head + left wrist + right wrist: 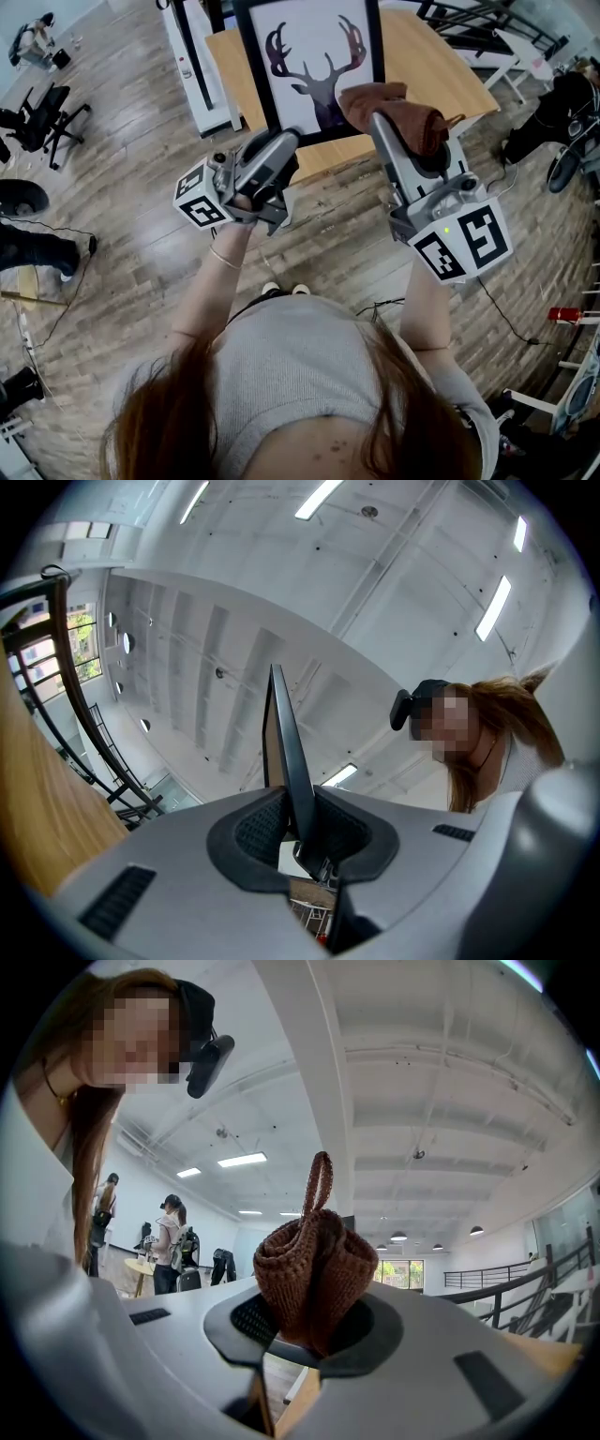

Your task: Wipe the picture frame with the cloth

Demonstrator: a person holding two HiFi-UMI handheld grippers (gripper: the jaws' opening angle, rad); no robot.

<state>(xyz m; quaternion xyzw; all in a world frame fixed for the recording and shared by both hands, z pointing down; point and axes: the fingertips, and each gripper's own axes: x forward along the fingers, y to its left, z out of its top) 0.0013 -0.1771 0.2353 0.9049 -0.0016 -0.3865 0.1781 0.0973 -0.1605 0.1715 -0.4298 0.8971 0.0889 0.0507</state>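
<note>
In front of the person: left gripper point(279, 142), clenched on the lower edge of the picture frame point(314, 56), which stands tilted. Right gripper point(382, 120), grasping a bunched brown cloth point(405, 111) against the frame's lower right corner. Frame likely stiff, light, fragile-faced: hold by rim. Cloth soft. Wooden table point(448, 80) beneath; open floor around.

We see the picture frame point(309, 66) upright by the counter point(450, 70), walling off the way ahead of both claws. Left claw point(281, 142) clamps its bottom edge, right claw point(380, 117) grips the bunched cloth point(403, 108) at its lower right corner; gap between them narrow. Bare counter right of the frame gives passing room. White metal legs point(180, 47) crowd its left side. Open floor point(131, 216) on our left, a cable point(502, 319) on our right.
</note>
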